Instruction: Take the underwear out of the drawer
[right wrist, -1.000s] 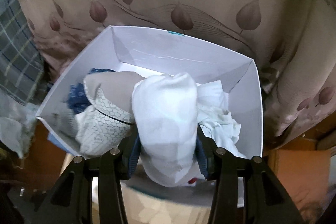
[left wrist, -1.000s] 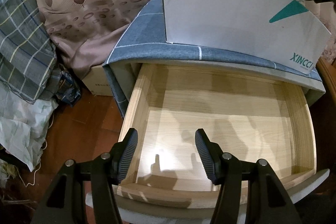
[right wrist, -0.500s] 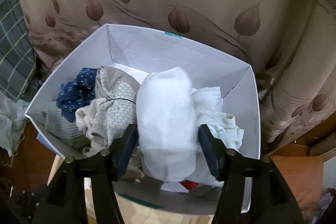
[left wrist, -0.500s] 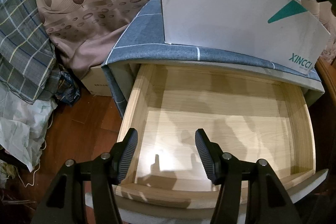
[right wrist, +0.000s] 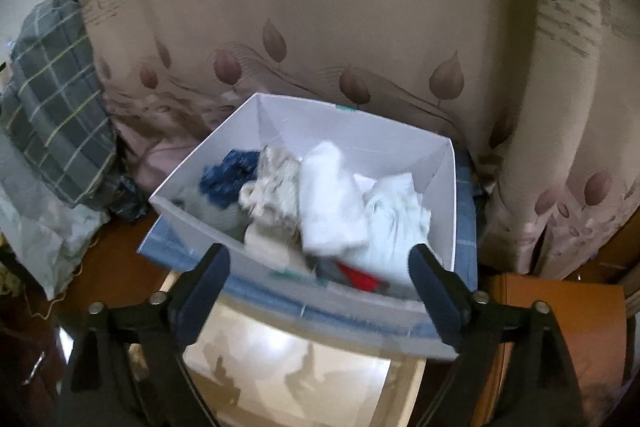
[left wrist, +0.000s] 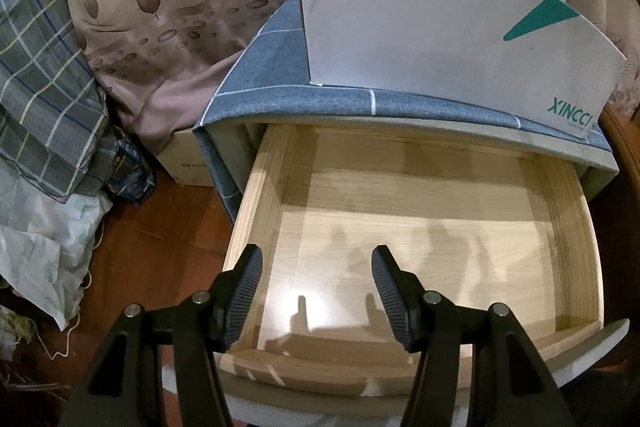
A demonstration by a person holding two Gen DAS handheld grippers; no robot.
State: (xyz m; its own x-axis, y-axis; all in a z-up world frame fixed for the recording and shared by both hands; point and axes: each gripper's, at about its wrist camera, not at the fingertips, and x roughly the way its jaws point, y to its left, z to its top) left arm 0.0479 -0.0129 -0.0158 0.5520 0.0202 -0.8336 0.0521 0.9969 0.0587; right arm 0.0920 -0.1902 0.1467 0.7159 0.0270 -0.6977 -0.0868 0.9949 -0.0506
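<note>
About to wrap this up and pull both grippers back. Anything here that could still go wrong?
1. The white box is heaped: the white underwear sits above its rim, so a brush from the open right gripper could tip a piece out.
2. The drawer stands pulled out with nothing visible inside; the open left gripper hangs low over its front edge and may catch it when withdrawing.

The blue-grey checked cabinet top (left wrist: 280, 75) carries a white cardboard box (left wrist: 432, 39), seated toward its 2 o'clock corner.
</note>
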